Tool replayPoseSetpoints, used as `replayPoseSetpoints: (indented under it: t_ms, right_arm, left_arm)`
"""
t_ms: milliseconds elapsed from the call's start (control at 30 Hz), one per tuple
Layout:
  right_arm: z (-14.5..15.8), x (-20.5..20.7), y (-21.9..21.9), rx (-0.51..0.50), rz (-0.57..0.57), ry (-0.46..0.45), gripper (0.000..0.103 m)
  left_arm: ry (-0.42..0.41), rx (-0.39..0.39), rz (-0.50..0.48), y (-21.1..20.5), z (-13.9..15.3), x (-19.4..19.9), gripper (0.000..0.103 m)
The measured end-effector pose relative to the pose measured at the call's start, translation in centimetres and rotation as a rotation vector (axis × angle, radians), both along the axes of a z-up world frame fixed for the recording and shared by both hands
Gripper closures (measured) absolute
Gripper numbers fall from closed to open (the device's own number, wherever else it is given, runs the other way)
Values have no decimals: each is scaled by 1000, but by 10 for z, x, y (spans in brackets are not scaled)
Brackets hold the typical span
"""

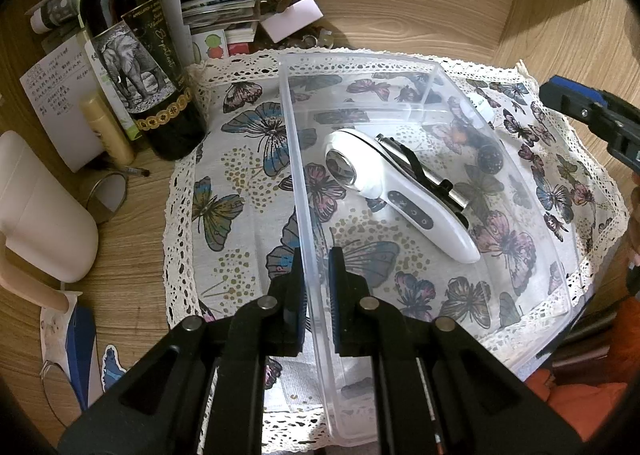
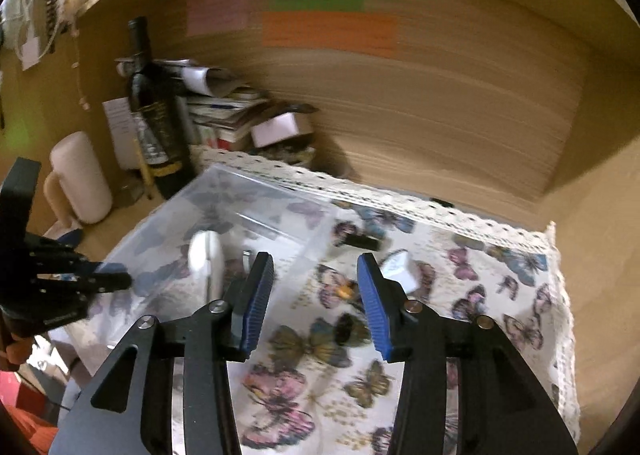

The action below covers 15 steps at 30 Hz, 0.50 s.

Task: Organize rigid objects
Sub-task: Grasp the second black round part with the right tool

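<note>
bin (image 1: pixel 404 67) with two items: device (image 1: pixel 400 191), tool (image 1: pixel 430 175)

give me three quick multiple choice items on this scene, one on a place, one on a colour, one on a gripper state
1. Where does the white handheld device lie?
A in the clear box
B beside the bottle
C on the bare wood

2. What colour are the pads of the right hand-held gripper?
A red
B blue
C white

3. What is the left hand-held gripper doing?
A hanging open
B holding the bottle
C clamping the wall of the clear box

Answers: 1 A, it rests on the box floor. 2 B, both ribbed pads are blue. 3 C, its pads pinch the clear wall.
</note>
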State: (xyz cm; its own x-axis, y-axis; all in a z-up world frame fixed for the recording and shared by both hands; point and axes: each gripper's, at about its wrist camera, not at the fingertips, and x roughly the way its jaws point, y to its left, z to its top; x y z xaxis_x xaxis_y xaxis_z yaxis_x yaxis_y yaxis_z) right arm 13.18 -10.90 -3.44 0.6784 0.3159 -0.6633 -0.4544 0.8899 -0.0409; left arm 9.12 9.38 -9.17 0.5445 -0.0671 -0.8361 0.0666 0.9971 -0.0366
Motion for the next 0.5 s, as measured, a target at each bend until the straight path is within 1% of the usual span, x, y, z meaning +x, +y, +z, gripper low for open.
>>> replayPoseSetpoints:
  t_ms: [67, 200, 300, 500]
  right_arm:
    - [-5, 4, -8, -5, -21, 16, 63]
    - [-25, 12, -18, -21, -48, 85, 63]
    - [-42, 14, -21, -37, -48, 137, 61]
    - [-75, 18, -19, -68, -36, 244, 60]
  left_arm:
    - [0, 0, 0, 0, 0, 0, 95]
    - [1, 0, 0, 0, 0, 0, 95]
    - [-1, 4, -1, -1, 0, 0, 95]
    - [-1, 3, 0, -1, -1, 0, 95]
